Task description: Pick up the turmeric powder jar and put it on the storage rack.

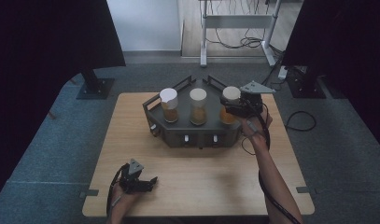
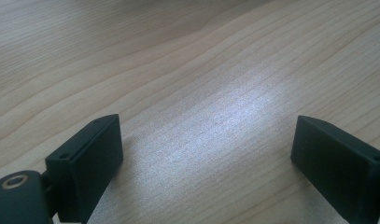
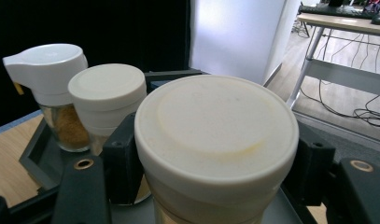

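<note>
A dark grey rack at the back of the wooden table holds three jars of brownish contents. My right gripper is shut on the rightmost jar, just below its round white lid. In the right gripper view that jar sits between the black jaws of the right gripper. The middle jar and the spouted left jar stand beyond it. My left gripper rests open on bare wood near the front left.
Small knobs line the rack's front wall. Two black stand bases flank the table on the grey floor. A white desk frame and loose cables lie behind and to the right.
</note>
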Motion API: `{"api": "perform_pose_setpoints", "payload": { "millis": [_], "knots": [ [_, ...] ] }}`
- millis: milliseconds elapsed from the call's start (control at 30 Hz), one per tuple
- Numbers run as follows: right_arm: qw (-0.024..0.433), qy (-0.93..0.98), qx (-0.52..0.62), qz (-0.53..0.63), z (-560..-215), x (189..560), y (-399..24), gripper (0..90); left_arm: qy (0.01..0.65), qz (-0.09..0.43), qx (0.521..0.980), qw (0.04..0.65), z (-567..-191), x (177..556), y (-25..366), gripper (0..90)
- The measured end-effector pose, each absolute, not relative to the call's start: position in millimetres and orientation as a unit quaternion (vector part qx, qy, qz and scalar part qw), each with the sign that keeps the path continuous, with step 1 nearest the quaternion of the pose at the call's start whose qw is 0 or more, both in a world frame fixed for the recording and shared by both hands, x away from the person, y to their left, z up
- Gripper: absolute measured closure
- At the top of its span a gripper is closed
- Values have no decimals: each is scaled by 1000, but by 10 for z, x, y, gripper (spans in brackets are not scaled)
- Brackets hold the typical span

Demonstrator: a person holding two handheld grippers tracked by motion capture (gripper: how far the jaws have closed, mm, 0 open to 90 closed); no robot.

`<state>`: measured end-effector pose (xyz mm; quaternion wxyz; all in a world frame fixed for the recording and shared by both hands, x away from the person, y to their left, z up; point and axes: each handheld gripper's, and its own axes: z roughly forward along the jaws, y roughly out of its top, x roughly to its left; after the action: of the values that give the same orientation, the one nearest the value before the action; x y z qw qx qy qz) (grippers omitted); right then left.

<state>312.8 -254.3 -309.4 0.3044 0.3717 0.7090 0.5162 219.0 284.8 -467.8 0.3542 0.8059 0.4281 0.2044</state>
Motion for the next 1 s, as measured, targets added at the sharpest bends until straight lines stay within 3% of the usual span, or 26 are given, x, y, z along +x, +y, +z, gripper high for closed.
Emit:
{"api": "perform_pose_setpoints", "payload": {
  "millis": [733, 1000],
  "knots": [
    [308, 717, 381, 497, -3262, 3372, -2426, 332, 425, 203, 808, 353, -4674, 2192, 2864, 85],
    [289, 711, 391, 508, -3325, 3431, -2508, 330, 425, 203, 808, 354, -4674, 2192, 2867, 85]
  ]
}}
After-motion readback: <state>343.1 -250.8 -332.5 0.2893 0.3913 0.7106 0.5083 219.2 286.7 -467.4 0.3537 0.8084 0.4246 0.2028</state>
